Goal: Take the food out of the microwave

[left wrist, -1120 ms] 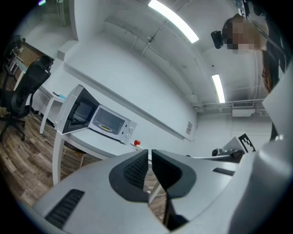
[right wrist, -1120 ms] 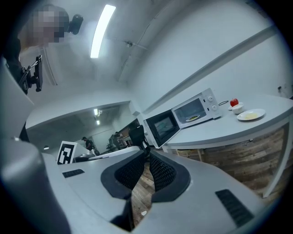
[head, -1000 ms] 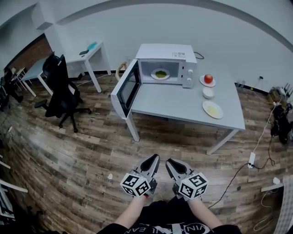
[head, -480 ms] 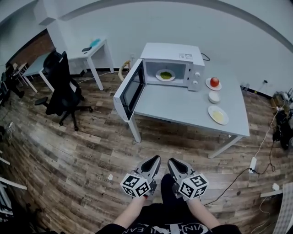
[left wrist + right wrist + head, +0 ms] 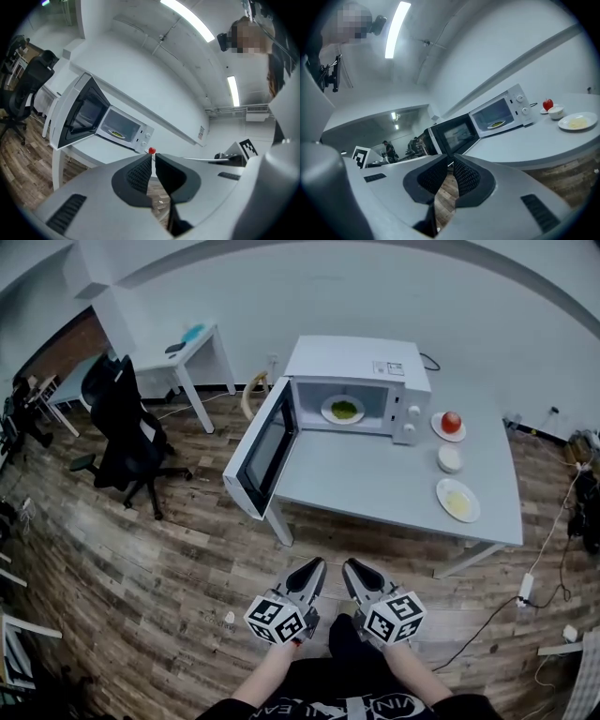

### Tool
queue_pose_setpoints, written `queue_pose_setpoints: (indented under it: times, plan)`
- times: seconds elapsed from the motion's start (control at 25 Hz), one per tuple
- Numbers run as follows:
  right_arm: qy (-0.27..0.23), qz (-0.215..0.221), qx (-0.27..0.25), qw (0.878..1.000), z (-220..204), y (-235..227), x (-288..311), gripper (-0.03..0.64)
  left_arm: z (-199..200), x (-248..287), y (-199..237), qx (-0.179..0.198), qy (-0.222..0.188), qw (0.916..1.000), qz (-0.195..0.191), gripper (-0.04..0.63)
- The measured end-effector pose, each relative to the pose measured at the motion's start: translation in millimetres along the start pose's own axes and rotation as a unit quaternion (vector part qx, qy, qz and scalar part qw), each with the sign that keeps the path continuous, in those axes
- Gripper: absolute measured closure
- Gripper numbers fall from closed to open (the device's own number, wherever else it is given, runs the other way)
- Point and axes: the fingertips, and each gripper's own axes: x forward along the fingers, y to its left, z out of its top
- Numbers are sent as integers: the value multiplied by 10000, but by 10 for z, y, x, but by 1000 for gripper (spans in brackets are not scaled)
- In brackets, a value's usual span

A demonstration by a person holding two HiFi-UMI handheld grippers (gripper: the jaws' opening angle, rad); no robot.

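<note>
Wood-plank flooring (image 5: 141, 568) stretches between us and a grey counter (image 5: 375, 486), which carries a white microwave (image 5: 361, 360) at its far end. Its door (image 5: 262, 451) hangs wide open to the left. The food, a plate of something green (image 5: 343, 410), sits inside the oven cavity. Right of the microwave on the counter we see a red fruit (image 5: 451, 422) on a saucer (image 5: 438, 428), then a small white bowl (image 5: 450, 458) and a plate with pale yellow food (image 5: 458, 500), lined up toward the near edge. A black office chair (image 5: 127, 423) stands off to the left. We hold both tools low and side by side over the floor, well short of the counter. Our left tongs (image 5: 314, 566) are closed with nothing between the jaws, and our right tongs (image 5: 352, 568) are likewise drawn together and empty.
</note>
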Motion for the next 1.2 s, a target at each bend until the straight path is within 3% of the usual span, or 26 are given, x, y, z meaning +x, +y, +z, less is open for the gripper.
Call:
queue_pose_setpoints:
  times: [0.16,0.64,1.2]
  plan:
    - [20,47,-159,9999,203,-175,246,561,116,314,173,-11,-8,10000,-3,566]
    - [163,-28,55,9998,394,-808,630,561,184,1023,442,-94,121,9999,27,566]
    - [100,-5,217,9997,590,-1336,804,561,179,1601,510,-110,189,9997,61,566]
